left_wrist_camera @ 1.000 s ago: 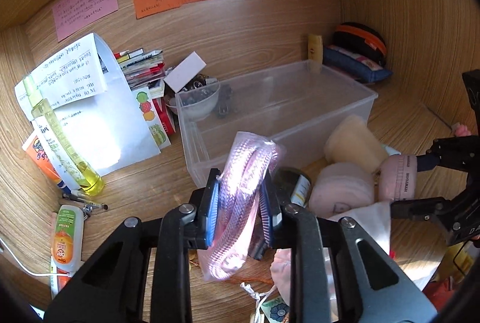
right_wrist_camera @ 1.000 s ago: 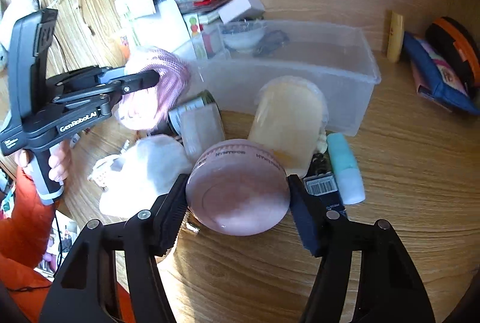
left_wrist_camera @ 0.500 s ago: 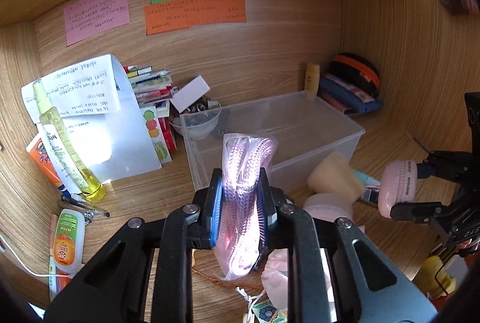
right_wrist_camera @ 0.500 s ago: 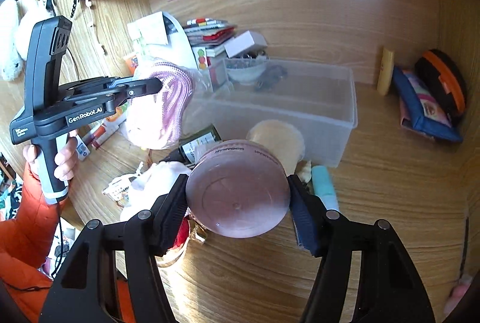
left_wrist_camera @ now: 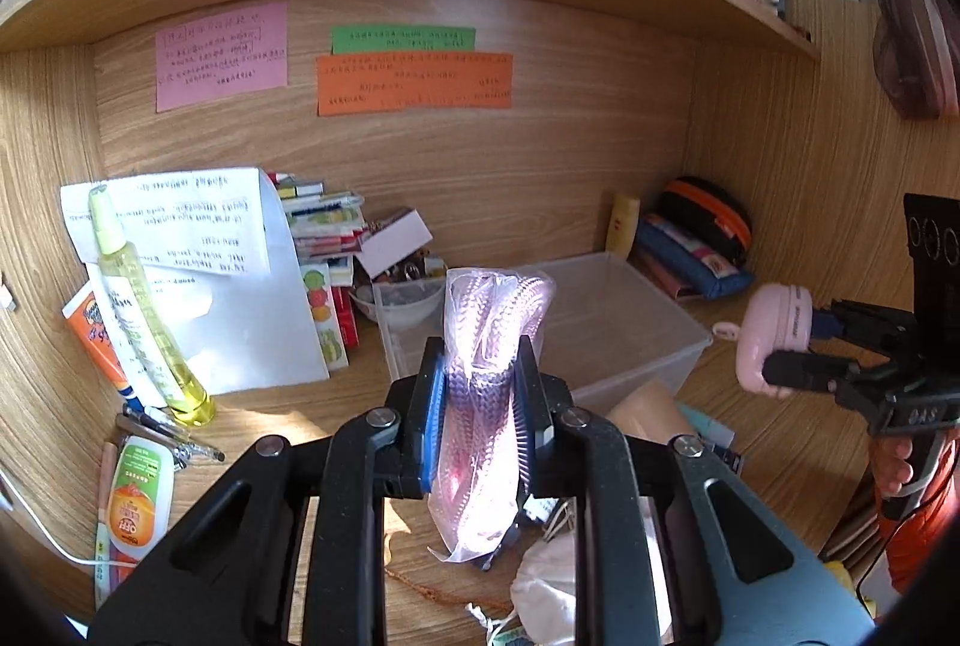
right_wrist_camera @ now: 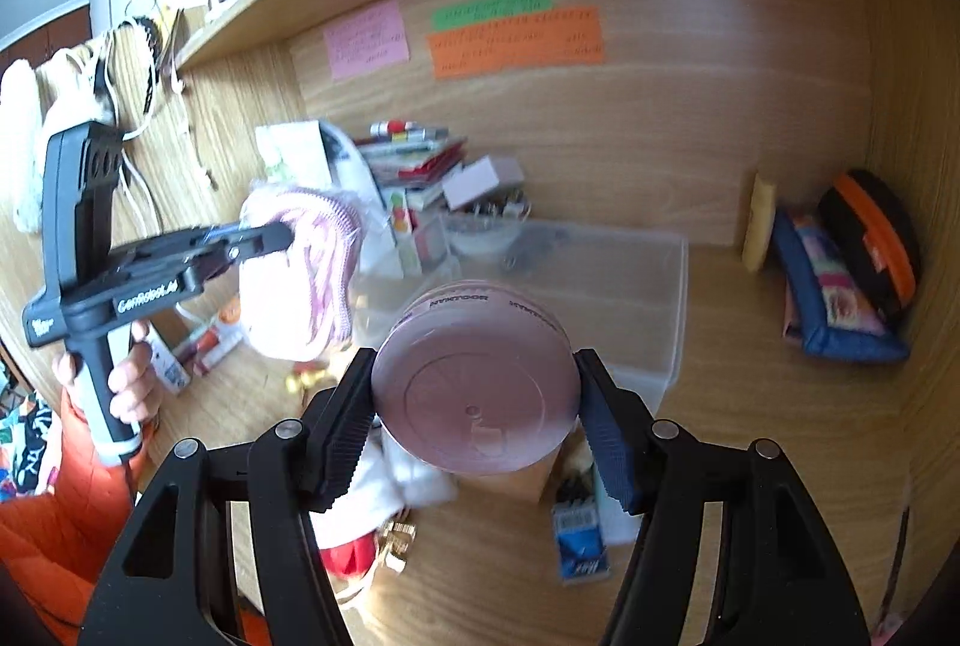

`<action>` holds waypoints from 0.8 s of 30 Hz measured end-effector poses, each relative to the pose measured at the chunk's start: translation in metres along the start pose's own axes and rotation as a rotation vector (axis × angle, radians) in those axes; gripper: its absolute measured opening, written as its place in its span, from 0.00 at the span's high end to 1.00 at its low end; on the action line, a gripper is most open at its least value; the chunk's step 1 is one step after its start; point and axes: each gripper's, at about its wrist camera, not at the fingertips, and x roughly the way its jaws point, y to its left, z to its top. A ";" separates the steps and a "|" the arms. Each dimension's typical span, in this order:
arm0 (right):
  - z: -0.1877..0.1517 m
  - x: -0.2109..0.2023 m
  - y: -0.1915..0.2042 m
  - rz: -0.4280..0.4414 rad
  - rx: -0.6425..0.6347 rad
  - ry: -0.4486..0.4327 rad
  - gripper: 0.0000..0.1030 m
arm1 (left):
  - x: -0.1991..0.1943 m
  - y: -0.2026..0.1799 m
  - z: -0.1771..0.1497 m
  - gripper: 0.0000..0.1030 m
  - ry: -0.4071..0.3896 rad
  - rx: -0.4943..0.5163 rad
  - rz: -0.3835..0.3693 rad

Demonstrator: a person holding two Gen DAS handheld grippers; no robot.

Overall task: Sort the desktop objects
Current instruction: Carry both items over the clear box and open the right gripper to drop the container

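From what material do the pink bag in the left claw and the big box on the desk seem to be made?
The pink woven-pattern bag looks like thin clear plastic film over a pink braided cord or fabric: it crinkles and shines. The large see-through rectangular box looks like rigid frosted plastic, since the desk shows dimly through its walls.

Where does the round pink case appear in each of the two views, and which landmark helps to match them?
Left wrist view: the round pink case is at the right edge, seen from the side, gripped by the right gripper.
Right wrist view: the case fills the lower centre, flat face to the camera, between the black fingers.
Shared landmark: the orange note on the back wall, under the green note.
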 end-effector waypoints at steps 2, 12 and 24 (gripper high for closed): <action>0.007 0.000 -0.003 -0.006 -0.002 -0.014 0.41 | 0.000 0.001 0.003 0.81 -0.009 -0.001 -0.003; 0.037 0.031 -0.022 -0.031 0.022 -0.016 0.41 | 0.014 0.006 0.020 0.81 -0.036 -0.014 -0.009; 0.058 0.068 -0.034 -0.015 0.042 0.025 0.41 | 0.052 0.010 0.037 0.81 -0.014 -0.034 -0.007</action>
